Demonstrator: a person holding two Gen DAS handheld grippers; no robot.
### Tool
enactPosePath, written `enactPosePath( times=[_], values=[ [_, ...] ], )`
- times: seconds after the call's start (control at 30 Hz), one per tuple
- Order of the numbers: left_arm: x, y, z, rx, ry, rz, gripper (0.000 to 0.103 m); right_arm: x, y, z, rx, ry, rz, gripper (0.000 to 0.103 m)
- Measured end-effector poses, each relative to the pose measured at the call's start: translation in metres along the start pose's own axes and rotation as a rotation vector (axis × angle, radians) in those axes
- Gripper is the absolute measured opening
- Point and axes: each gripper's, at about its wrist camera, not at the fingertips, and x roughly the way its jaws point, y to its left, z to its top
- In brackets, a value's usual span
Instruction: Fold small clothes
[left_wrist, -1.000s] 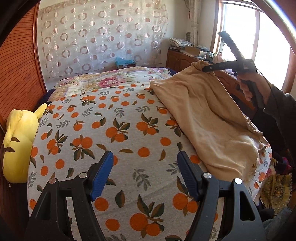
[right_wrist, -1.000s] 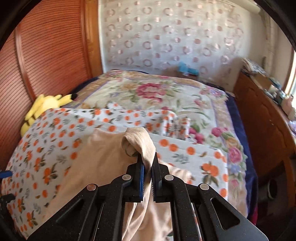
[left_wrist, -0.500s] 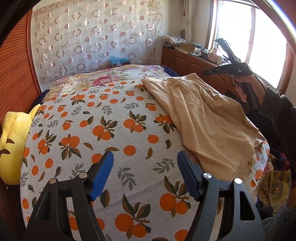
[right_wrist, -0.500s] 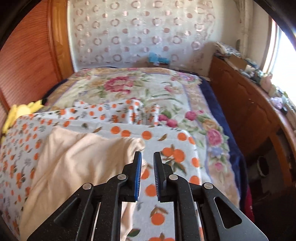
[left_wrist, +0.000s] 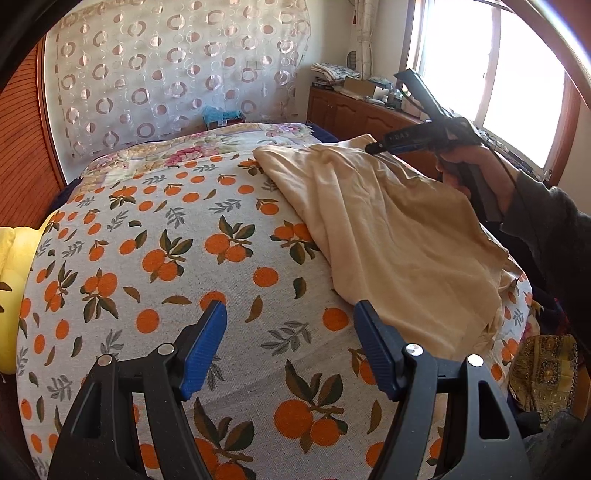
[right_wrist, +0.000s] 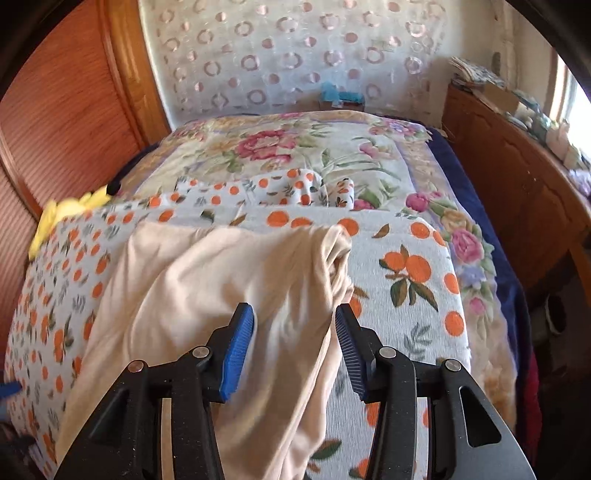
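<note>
- Yellow plush toy (left_wrist: 13, 295) at far left edge of bed.
- Left gripper (left_wrist: 290, 349): blue pads spread wide above orange-print bedsheet (left_wrist: 177, 258), holding nothing.
- Beige cloth garment (left_wrist: 388, 236) spread on sheet's right side.
- Right gripper (right_wrist: 293, 345): jaws apart, empty, above garment.

Bed (left_wrist: 177, 266) with orange-print cover, beige garment (left_wrist: 388, 229) spread on it, yellow plush toy (left_wrist: 14, 295) at edge

A bed under an orange-print cover (left_wrist: 229, 258) stands between a reddish wooden headboard (right_wrist: 66, 110), a ring-patterned curtain (left_wrist: 166, 74), a wooden cabinet (right_wrist: 517, 177) and a sunlit window (left_wrist: 517, 74).
</note>
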Motion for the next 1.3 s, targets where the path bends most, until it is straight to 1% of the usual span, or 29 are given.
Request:
enactPosePath(
  times=[0.03,0.07,0.1,0.13,0.2,0.23,0.27,0.3,0.33,0.37,0.4,0.43,0.47,0.5,0.57,0.67,0.8,0.83,0.93,1.0,1.07,1.1,1.13,1.17,1.2,1.3],
  values=[
    [0.001,0.000,0.000,0.000,0.001,-0.001,0.072,0.005,-0.003,0.004,0.017,-0.001,-0.003,0.048],
    [0.001,-0.001,-0.001,0.000,0.002,-0.002,0.072,0.006,-0.007,0.002,0.025,0.000,-0.006,0.039],
    [0.002,-0.002,-0.001,0.000,0.002,-0.004,0.072,0.009,-0.007,0.005,0.025,-0.001,-0.001,0.024],
    [0.002,-0.002,-0.002,-0.001,0.002,-0.006,0.072,0.008,-0.006,-0.001,0.013,-0.003,0.005,0.004],
    [0.003,-0.003,-0.003,-0.001,0.002,-0.013,0.072,-0.001,-0.007,-0.003,-0.023,-0.049,-0.022,0.004],
    [0.003,-0.003,-0.004,-0.001,0.004,-0.015,0.072,-0.009,-0.010,-0.005,-0.032,-0.088,-0.063,0.004],
    [0.004,-0.004,-0.005,0.000,0.006,-0.018,0.072,-0.017,-0.013,-0.005,-0.024,-0.131,-0.128,0.004],
    [0.005,-0.005,-0.005,0.000,0.009,-0.018,0.072,-0.024,-0.018,-0.005,0.001,-0.156,-0.155,0.004],
    [0.006,-0.006,-0.006,0.000,0.012,-0.017,0.072,-0.028,-0.021,-0.005,0.017,-0.154,-0.160,0.004],
    [0.007,-0.007,-0.006,0.001,0.012,-0.018,0.072,-0.026,-0.024,-0.004,0.020,-0.131,-0.160,0.004],
    [0.006,-0.009,-0.007,0.003,0.012,-0.020,0.072,-0.024,-0.025,-0.004,0.018,-0.102,-0.154,0.009],
    [0.006,-0.010,-0.007,0.004,0.011,-0.022,0.072,-0.021,-0.026,-0.004,0.013,-0.067,-0.144,0.016],
    [0.005,-0.012,-0.008,0.004,0.010,-0.025,0.072,-0.021,-0.026,-0.006,0.001,-0.048,-0.152,0.022],
    [0.005,-0.014,-0.009,0.005,0.010,-0.029,0.072,-0.025,-0.026,-0.010,-0.014,-0.052,-0.160,0.024],
    [0.003,-0.018,-0.011,0.008,0.010,-0.037,0.072,-0.043,-0.025,-0.022,-0.033,-0.076,-0.113,0.026],
    [0.001,-0.025,-0.014,0.016,0.008,-0.054,0.072,-0.079,-0.024,-0.060,-0.078,-0.109,-0.048,0.032],
    [-0.004,-0.036,-0.016,0.021,-0.004,-0.079,0.072,-0.128,-0.020,-0.134,-0.138,-0.107,0.066,0.035],
    [-0.005,-0.040,-0.016,0.021,-0.005,-0.084,0.072,-0.141,-0.025,-0.150,-0.152,-0.103,0.084,0.035],
    [-0.004,-0.049,-0.019,0.028,0.002,-0.095,0.072,-0.156,-0.025,-0.193,-0.162,-0.083,0.101,0.035],
    [0.001,-0.054,-0.020,0.034,0.021,-0.097,0.072,-0.157,-0.028,-0.210,-0.165,-0.071,0.106,0.035],
    [0.006,-0.056,-0.020,0.035,0.033,-0.094,0.072,-0.156,-0.030,-0.225,-0.180,-0.057,0.079,0.035],
    [0.006,-0.057,-0.021,0.033,0.034,-0.094,0.072,-0.152,-0.034,-0.228,-0.171,-0.050,0.076,0.030],
    [0.006,-0.058,-0.022,0.029,0.035,-0.094,0.072,-0.151,-0.035,-0.230,-0.166,-0.044,0.084,0.004],
    [0.006,-0.058,-0.023,0.025,0.036,-0.094,0.072,-0.151,-0.036,-0.232,-0.171,-0.040,0.095,0.004],
    [0.004,-0.059,-0.024,0.023,0.036,-0.095,0.072,-0.157,-0.036,-0.232,-0.175,-0.055,0.106,0.004],
    [0.000,-0.059,-0.025,0.020,0.031,-0.094,0.072,-0.193,-0.039,-0.231,-0.156,-0.124,0.141,0.003]
  ],
)
